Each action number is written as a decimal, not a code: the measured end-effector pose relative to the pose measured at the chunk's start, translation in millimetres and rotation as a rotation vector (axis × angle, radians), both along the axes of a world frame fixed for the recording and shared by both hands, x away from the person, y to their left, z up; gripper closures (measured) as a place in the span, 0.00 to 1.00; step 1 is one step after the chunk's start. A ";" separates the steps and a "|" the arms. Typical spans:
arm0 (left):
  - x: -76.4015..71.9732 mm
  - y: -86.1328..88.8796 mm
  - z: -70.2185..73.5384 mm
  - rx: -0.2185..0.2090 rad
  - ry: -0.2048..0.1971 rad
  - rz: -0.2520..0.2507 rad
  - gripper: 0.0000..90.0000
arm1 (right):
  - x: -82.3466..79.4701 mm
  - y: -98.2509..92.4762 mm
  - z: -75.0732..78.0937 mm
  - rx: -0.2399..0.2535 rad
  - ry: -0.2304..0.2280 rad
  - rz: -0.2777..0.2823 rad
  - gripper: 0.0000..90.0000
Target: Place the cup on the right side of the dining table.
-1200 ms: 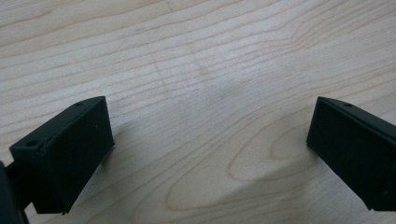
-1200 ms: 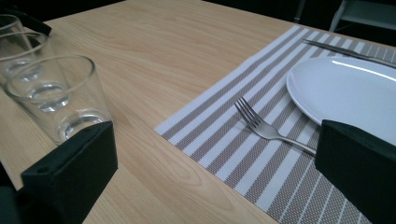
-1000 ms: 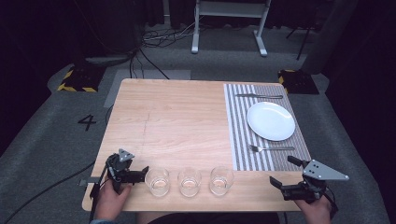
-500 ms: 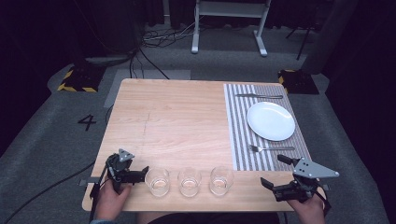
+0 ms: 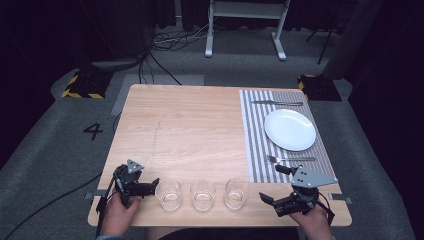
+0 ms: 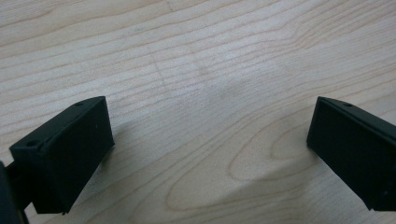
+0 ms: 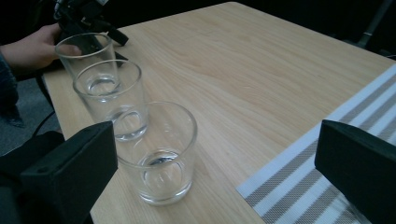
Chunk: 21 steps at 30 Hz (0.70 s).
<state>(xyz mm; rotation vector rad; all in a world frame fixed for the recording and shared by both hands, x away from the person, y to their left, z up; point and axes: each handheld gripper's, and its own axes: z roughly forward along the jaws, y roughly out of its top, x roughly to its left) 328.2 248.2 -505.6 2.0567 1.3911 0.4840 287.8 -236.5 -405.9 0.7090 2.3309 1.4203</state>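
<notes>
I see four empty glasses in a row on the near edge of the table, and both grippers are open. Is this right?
Not quite: there are three glasses, not four, as the high view shows. They do stand in a row along the near edge of the table, and the left gripper and right gripper are open.

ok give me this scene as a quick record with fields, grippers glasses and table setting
left gripper: open, beside the left glass, holding nothing
right gripper: open, near the right glass, holding nothing
glasses: left glass, middle glass, right glass, upright in a row at the table's near edge
placemat: striped, holds plate, fork, knife
</notes>
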 end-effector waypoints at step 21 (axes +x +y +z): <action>0.0 0.0 0.0 0.000 0.000 0.000 0.01 | 10.3 47.9 -29.8 -0.026 0.110 0.149 0.00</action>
